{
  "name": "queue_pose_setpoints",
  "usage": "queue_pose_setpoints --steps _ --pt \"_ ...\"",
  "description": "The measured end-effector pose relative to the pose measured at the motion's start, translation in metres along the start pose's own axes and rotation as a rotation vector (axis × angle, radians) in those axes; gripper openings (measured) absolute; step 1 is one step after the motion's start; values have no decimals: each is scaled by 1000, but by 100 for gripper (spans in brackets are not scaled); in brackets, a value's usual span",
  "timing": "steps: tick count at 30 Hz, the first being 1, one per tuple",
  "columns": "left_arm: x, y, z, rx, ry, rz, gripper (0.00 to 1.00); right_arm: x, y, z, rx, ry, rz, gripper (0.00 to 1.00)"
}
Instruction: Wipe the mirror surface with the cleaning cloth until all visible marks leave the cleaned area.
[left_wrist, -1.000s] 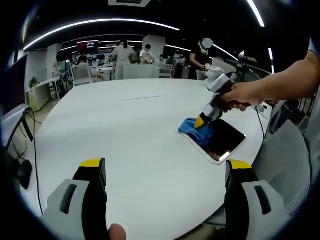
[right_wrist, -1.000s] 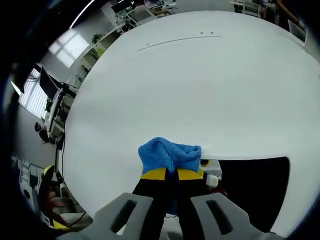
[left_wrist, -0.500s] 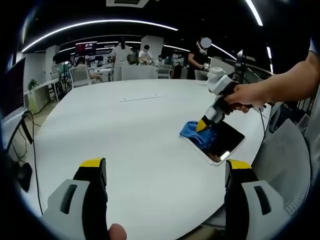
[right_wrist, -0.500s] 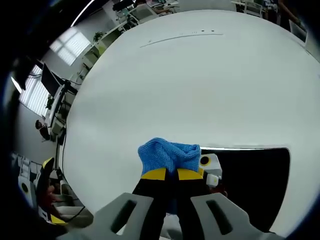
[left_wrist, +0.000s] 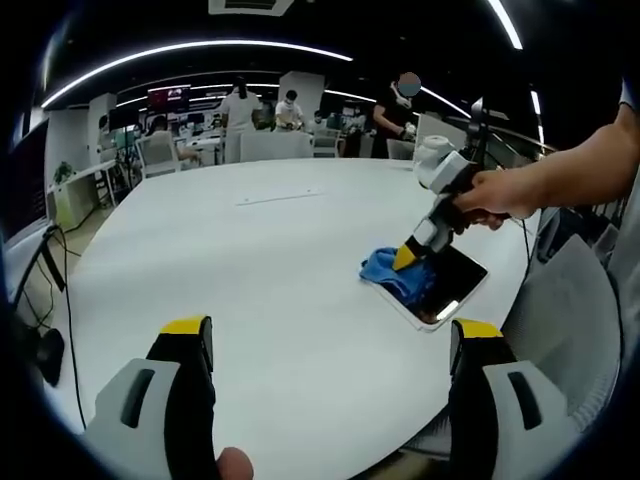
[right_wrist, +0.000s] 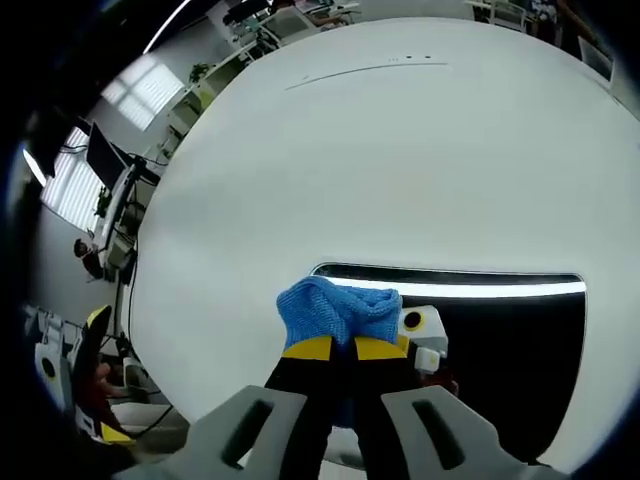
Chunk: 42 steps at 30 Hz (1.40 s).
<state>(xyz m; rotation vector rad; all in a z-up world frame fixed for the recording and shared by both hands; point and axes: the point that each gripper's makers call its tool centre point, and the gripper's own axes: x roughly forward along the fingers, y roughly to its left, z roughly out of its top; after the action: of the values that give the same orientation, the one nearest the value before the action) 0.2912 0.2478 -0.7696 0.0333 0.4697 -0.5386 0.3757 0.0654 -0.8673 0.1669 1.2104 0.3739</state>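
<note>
Left gripper, in its own view, hangs spread wide and empty over the round white table; beyond it a hand presses the crumpled blue cleaning cloth on the dark rectangular mirror. Right gripper view: right gripper clenches the cloth at the mirror's near corner.

My work surface is a big round white table, its top plain apart from a thin seam line running across the far half. The flat, dark mirror lies directly on it near the edge on my right side, and the bunched blue cleaning cloth rests over the mirror's corner.
</note>
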Motion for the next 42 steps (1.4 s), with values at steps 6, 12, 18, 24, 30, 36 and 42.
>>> queue_pose_setpoints --steps 6,12,18,24,30,36,42 --pt "1 -2 0 4 2 -2 98 -2 1 -5 -3 2 5 0" --pt "1 -2 2 7 0 -1 98 -4 4 -11 2 21 12 0" --pt "1 -4 3 11 -2 -4 98 -3 4 -15 -5 30 14 0" --pt "2 -6 5 17 -3 -7 98 -1 4 -17 -14 33 13 0" --pt "2 -6 6 19 -5 -8 98 -2 4 -17 -3 24 29 0" --pt "0 -8 5 19 -4 -10 98 -5 2 -18 -35 17 18 0" --pt "-1 -9 6 22 -5 -9 98 -12 -9 -20 -19 7 17 0"
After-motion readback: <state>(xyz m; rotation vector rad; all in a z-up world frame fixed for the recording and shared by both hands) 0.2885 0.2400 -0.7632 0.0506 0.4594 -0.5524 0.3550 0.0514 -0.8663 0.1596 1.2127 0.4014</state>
